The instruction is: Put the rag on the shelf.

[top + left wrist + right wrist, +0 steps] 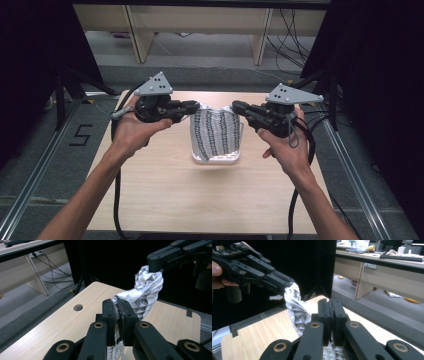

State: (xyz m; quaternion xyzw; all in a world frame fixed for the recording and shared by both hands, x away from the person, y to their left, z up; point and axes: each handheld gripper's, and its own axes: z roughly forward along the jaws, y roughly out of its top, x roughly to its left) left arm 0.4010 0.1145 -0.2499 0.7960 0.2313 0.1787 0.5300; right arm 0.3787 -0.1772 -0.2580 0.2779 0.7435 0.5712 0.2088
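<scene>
A wooden table (165, 190), with a patterned cloth (216, 131) held up at centre.
The left gripper (192, 106) at 10 o'clock and right gripper (237, 106) at 2 o'clock are each clamped on a top corner; even tension should be kept.

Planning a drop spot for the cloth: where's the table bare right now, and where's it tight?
Bare wood: the near half of the table, between the forearms, and the strips left and right of the white tray. A cable hole marks the far left part. Crowded: the far middle, where the left gripper and right gripper hold the patterned cloth taut above the tray.
</scene>
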